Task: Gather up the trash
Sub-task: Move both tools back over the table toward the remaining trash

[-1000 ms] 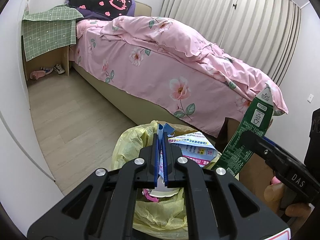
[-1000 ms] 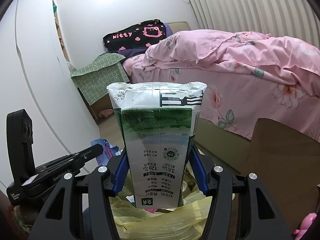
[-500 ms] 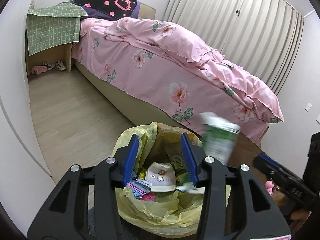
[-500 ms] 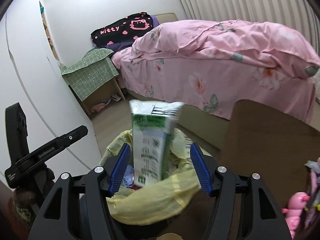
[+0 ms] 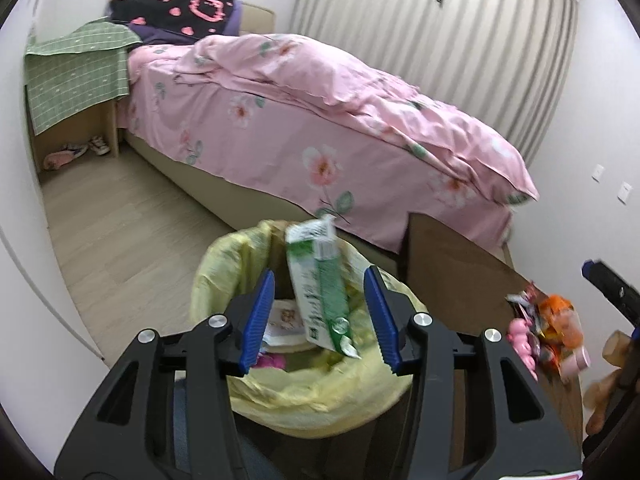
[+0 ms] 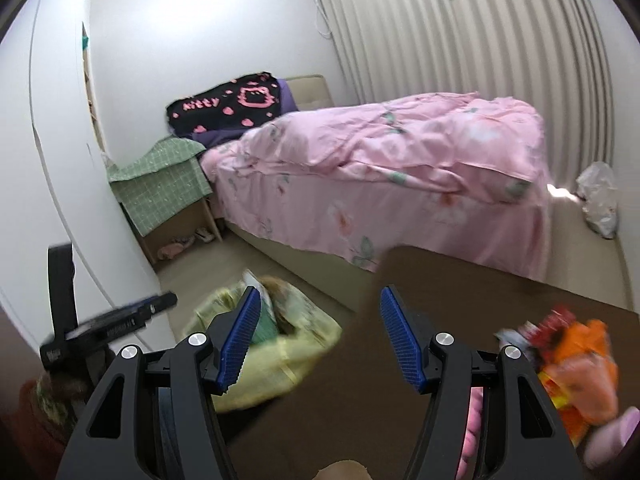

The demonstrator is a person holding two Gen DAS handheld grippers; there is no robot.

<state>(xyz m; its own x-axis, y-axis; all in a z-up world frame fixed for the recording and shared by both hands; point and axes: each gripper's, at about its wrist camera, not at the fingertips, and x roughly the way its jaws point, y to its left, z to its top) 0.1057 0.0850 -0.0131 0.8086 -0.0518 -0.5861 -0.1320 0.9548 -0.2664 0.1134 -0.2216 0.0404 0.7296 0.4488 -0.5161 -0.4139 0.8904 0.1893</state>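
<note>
Beside the bed, the yellow-lined bin [image 5: 240,272] holds the green milk carton [image 5: 320,288], leaning upright among the trash. Left gripper [image 5: 318,320], jaws just parted, and right gripper [image 6: 316,336], jaws wide, grip nothing. More wrappers [image 6: 568,356] await on the tabletop [image 6: 440,292].

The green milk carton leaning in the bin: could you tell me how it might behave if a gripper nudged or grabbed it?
The green milk carton leans steeply against the yellow bin liner, so a nudge would probably tip it. Its creased top suggests soft, likely empty card that may dent when squeezed.
</note>
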